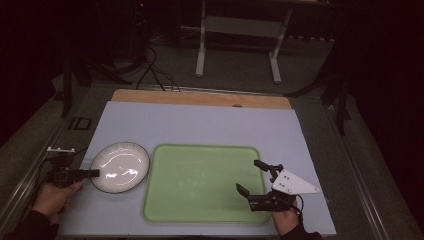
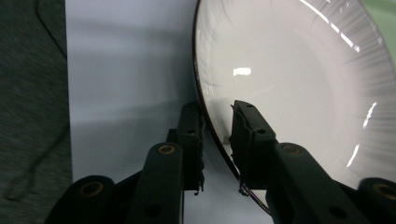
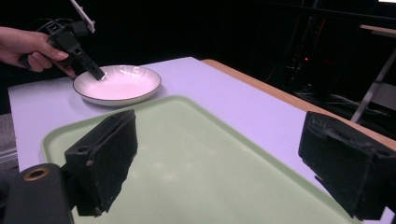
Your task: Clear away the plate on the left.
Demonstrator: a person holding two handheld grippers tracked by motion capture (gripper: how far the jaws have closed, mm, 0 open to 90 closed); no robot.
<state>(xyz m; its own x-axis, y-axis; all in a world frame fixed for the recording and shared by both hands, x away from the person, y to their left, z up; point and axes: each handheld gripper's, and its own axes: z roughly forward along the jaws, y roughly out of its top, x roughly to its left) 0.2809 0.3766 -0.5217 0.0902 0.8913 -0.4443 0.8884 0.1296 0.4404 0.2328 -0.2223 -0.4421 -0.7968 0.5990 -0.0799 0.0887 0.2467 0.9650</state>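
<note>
My left gripper [image 2: 217, 135] has the dark-edged rim of the round white ribbed ceramic plate [image 2: 299, 79] between its jaws — one jaw inside the rim, one outside on the pale lilac bench [image 2: 126, 70] — but a gap shows, so I cannot tell whether they press it. My right gripper [image 3: 224, 163] hangs with jaws spread wide and empty over the light green rectangular plastic tray [image 3: 201, 158]; the plate lies well beyond them.
</note>
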